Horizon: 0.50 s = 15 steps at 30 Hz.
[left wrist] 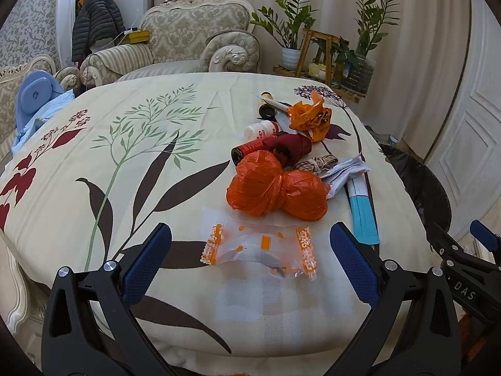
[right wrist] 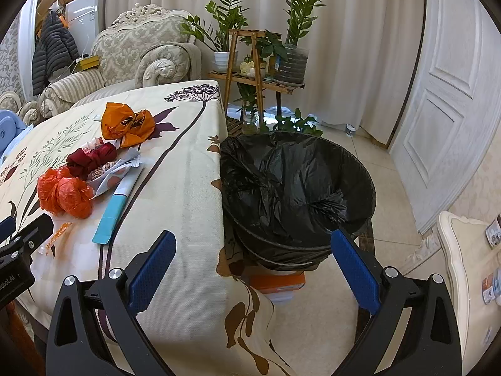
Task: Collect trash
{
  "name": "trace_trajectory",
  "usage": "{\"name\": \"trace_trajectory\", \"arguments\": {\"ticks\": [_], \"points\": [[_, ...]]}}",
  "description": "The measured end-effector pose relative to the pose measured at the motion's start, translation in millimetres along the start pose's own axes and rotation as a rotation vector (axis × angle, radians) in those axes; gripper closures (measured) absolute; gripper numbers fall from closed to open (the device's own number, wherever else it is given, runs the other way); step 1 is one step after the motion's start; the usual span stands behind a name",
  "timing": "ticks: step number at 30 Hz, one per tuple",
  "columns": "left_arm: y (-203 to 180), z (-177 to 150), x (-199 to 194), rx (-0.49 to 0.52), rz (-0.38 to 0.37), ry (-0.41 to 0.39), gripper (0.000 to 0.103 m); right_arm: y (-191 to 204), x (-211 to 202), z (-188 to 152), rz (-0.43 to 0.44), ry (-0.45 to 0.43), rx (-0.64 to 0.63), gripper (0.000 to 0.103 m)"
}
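Left wrist view: the left tongs (left wrist: 250, 250) stand spread as wide as they go, holding nothing, tilted down at the worktop (left wrist: 150, 206).
Between the pads: a clear snack wrapper with orange ends (left wrist: 260, 249) lies flat on the cloth, touching neither pad.
Just beyond: a knotted orange plastic bag (left wrist: 275, 188), then a dark red bundle (left wrist: 289, 148), a light blue carton (left wrist: 363, 216) and a crumpled orange bag (left wrist: 310, 116) — all bunched toward the far right corner.
Right tongs (right wrist: 252, 266): equally wide and empty, hovering over the worktop's right edge.
Bin: a black-lined waste basket (right wrist: 294, 188) stands on the floor, touching that edge.
Step in hand: likely gripping the wrapper — I'd come down square over its middle and close gently, since thin film slides and can drag the cloth.
Room: bare cloth to the left; the path right to the bin looks open, though the right tongs sit near it.
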<state>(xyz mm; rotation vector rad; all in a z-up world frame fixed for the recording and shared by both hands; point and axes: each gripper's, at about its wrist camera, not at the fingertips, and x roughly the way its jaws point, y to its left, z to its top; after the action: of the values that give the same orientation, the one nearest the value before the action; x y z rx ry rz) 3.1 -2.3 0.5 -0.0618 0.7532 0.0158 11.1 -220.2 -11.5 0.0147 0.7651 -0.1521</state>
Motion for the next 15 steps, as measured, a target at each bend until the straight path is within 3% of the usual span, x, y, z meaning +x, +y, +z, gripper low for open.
{"name": "trace_trajectory", "arguments": {"ticks": [15], "points": [[-2.2, 0.6, 1.9, 0.004, 0.001, 0.003, 0.004, -3.3, 0.7, 1.7, 0.001, 0.002, 0.001, 0.007]]}}
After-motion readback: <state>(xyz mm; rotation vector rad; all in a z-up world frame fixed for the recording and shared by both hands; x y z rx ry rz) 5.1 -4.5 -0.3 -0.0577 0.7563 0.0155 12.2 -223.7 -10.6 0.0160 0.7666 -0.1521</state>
